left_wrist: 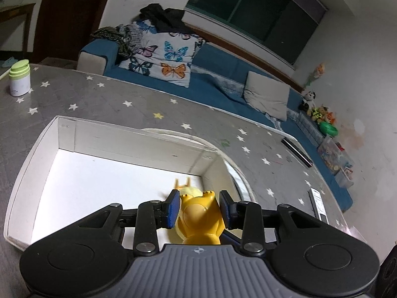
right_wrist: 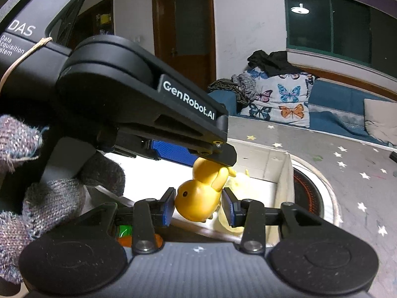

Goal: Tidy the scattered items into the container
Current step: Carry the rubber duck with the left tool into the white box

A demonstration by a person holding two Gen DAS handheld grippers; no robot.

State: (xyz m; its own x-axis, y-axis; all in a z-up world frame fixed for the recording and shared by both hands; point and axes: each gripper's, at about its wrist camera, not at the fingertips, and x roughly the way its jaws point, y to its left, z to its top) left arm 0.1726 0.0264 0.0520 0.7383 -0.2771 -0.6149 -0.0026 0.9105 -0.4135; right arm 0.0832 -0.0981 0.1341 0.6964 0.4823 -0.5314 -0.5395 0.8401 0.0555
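Note:
My left gripper (left_wrist: 199, 206) is shut on a yellow toy animal (left_wrist: 199, 219) and holds it head-down over the open white box (left_wrist: 32, 154). In the right wrist view the left gripper (right_wrist: 213, 154) comes in from the upper left with the toy (right_wrist: 201, 196) hanging from it above the box (right_wrist: 285, 171). My right gripper (right_wrist: 198, 207) is open, its blue pads on either side of the toy's head; I cannot tell if they touch it. Another pale yellow item (left_wrist: 189, 190) lies on the box floor.
The box sits on a grey star-patterned table (left_wrist: 111, 99). A white bottle with a green cap (left_wrist: 19, 78) stands at the far left. A round stove ring (right_wrist: 307, 193) lies right of the box. Remotes (left_wrist: 296, 152) lie at the right. A blue sofa (left_wrist: 218, 79) is behind.

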